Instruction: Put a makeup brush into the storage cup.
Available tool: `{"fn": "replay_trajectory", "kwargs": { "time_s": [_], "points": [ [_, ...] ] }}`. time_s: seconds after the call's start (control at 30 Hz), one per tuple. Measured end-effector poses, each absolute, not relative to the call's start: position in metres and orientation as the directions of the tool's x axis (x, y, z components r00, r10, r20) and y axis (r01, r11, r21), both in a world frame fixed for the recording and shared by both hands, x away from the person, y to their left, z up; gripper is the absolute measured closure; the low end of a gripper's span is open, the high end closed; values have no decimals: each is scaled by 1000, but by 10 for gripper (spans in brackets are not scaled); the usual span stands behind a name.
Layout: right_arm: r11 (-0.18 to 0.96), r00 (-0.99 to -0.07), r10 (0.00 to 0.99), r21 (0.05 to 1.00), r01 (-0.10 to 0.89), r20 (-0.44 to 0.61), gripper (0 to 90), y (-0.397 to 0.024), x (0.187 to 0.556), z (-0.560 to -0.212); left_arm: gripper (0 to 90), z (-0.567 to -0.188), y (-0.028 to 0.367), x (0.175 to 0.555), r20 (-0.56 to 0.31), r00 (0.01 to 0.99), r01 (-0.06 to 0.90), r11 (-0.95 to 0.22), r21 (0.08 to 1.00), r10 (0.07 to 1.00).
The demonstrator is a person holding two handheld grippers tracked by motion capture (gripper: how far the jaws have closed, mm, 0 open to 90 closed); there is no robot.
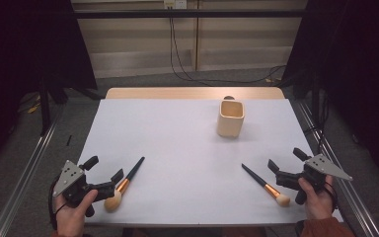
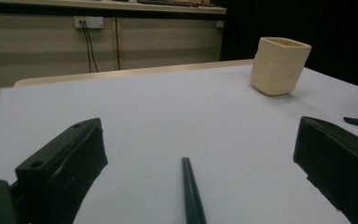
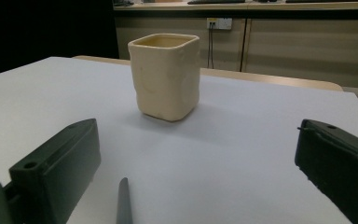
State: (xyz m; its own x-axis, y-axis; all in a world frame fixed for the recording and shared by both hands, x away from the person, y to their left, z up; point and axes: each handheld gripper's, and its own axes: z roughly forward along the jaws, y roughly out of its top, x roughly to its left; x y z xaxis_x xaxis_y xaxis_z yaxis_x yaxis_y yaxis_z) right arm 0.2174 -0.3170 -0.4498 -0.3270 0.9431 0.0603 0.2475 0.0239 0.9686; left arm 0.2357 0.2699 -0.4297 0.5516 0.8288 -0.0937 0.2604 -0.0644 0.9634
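A cream square cup (image 1: 230, 118) stands upright toward the back right of the white table (image 1: 177, 133); the cup (image 2: 279, 66) is ahead to the right in the left gripper view, and the cup (image 3: 165, 76) is straight ahead in the right gripper view. Two makeup brushes lie flat near the front edge: a left brush (image 1: 125, 183) and a right brush (image 1: 266, 185). My left gripper (image 1: 104, 169) is open just left of the left brush, whose dark handle (image 2: 192, 196) lies between the jaws. My right gripper (image 1: 286, 159) is open just right of the right brush, its handle tip (image 3: 123, 201) between the jaws.
A wooden strip (image 1: 195, 93) runs along the table's far edge. Metal rails (image 1: 24, 168) flank the table on both sides. Cables (image 1: 187, 74) trail over the floor behind, below a wall socket (image 1: 174, 4). Dark curtains hang at the left and right.
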Motion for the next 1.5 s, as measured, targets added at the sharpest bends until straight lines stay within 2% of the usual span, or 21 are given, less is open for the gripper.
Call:
{"fn": "replay_trajectory", "kwargs": {
  "time_s": [0.57, 0.8, 1.2, 1.5],
  "points": [
    [9, -329, 941, 965, 264, 81, 0, -319, 219, -452, 26, -430, 267, 238, -105, 541, 283, -64, 957, 834],
    [13, -338, 938, 964, 266, 80, 0, -316, 217, -451, 32, -427, 268, 239, -75, 549, 306, -117, 945, 832],
    [20, -355, 931, 963, 267, 79, 0, -313, 220, -451, 32, -417, 267, 248, -60, 538, 326, -142, 935, 841],
    [24, -360, 930, 964, 266, 77, 0, -312, 221, -451, 38, -411, 263, 252, -50, 579, 368, -206, 907, 814]
  ]
}}
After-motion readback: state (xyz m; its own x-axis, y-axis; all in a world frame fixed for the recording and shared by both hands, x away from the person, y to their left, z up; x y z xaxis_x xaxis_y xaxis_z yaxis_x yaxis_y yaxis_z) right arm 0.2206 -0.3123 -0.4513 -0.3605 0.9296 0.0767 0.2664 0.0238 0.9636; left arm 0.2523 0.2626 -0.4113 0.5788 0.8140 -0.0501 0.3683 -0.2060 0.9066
